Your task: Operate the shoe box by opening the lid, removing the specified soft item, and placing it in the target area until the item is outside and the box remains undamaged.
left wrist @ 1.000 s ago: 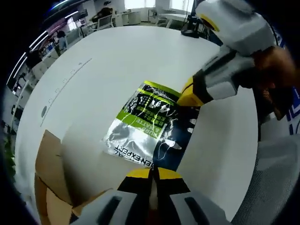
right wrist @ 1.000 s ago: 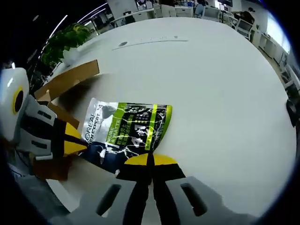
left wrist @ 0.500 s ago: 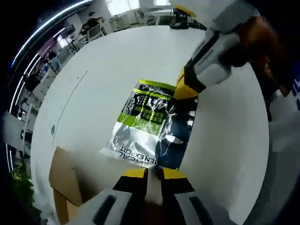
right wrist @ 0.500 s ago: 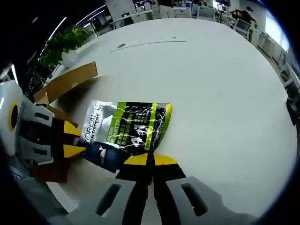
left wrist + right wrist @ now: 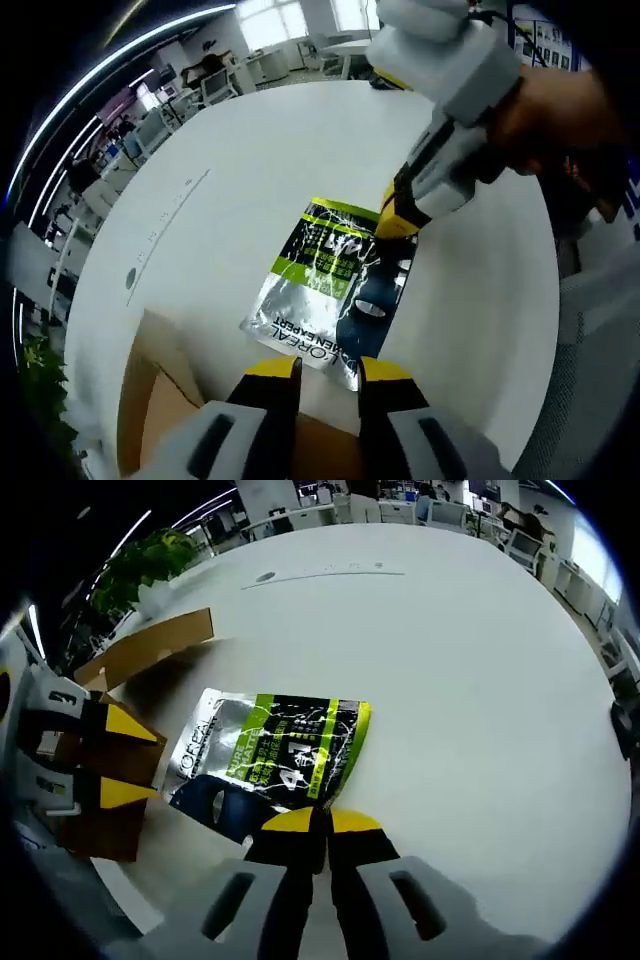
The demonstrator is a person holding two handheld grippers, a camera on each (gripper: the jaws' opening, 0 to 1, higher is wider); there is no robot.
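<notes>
The left gripper (image 5: pixel 325 372) now has its jaws apart with nothing between them, where half a second ago they were closed near the pouch's dark blue end. So the left gripper has let go, and the pouch (image 5: pixel 272 762) lies flat on the white table (image 5: pixel 470 680), out of the shoe box (image 5: pixel 125 740). That looks like the main part of the job is done: the soft thing is outside, and the brown box sits open just beside the pouch with no tear that can be seen. In the right gripper view, the right gripper (image 5: pixel 322 823) has its jaws shut tight, with the tips at the pouch's near edge. It looks like they pinch that edge, but the tips hide the spot, so it is not sure. From the pouch, the left gripper sits off past the silver and blue end, right in front of the box, a little back from where it was before. In the left gripper view, the pouch (image 5: pixel 332 278) is just past the open jaws, its silver end closest, and the box (image 5: pixel 160 400) flap is at the pouch's near left side. At the pouch's far green end the right gripper (image 5: pixel 398 215) reaches down at a slant, with a hand (image 5: pixel 560 110) holding its white handle above. Far past the pouch, the table runs on to desks and chairs in an office room.
</notes>
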